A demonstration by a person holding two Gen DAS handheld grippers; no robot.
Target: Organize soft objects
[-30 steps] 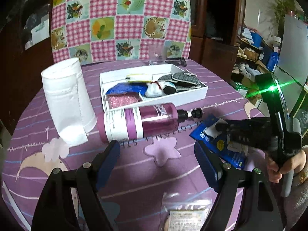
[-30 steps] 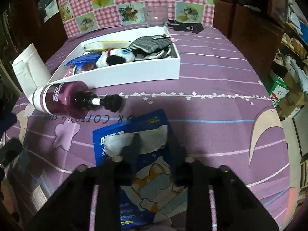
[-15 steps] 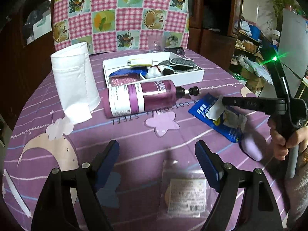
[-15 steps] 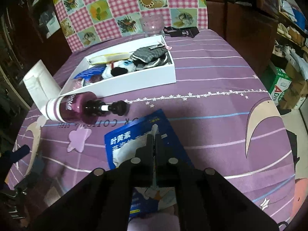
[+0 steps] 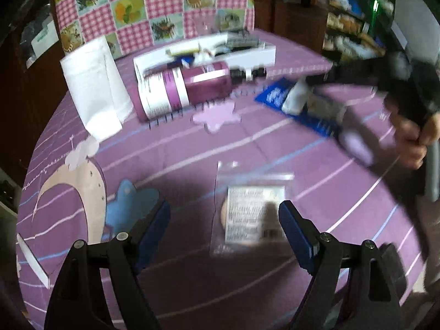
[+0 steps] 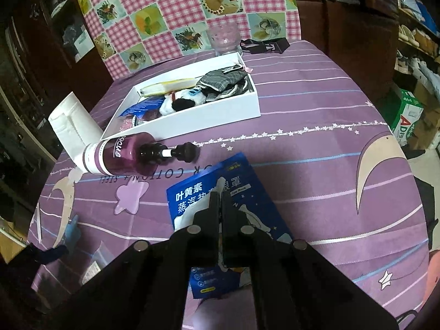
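Observation:
My right gripper (image 6: 220, 196) is shut on a thin white pad (image 6: 192, 211) and holds it over a blue eye-mask packet (image 6: 217, 192) on the purple tablecloth. The same gripper (image 5: 308, 81), white pad (image 5: 294, 99) and blue packet (image 5: 277, 96) show blurred in the left wrist view. My left gripper (image 5: 224, 220) is open and empty above a clear bag with a powder puff (image 5: 251, 214). A white tray (image 6: 220, 112) at the back holds socks, a plush toy and other soft items.
A purple pump bottle (image 6: 129, 155) lies on its side in front of the tray. A white paper roll (image 6: 73, 122) stands left of it. A glass (image 6: 224, 38) and a black item (image 6: 264, 45) sit behind the tray. Table edges drop off right.
My right gripper closed on the white pad and has lifted it off the blue packet. My left gripper drew back and lowered over the clear bag.

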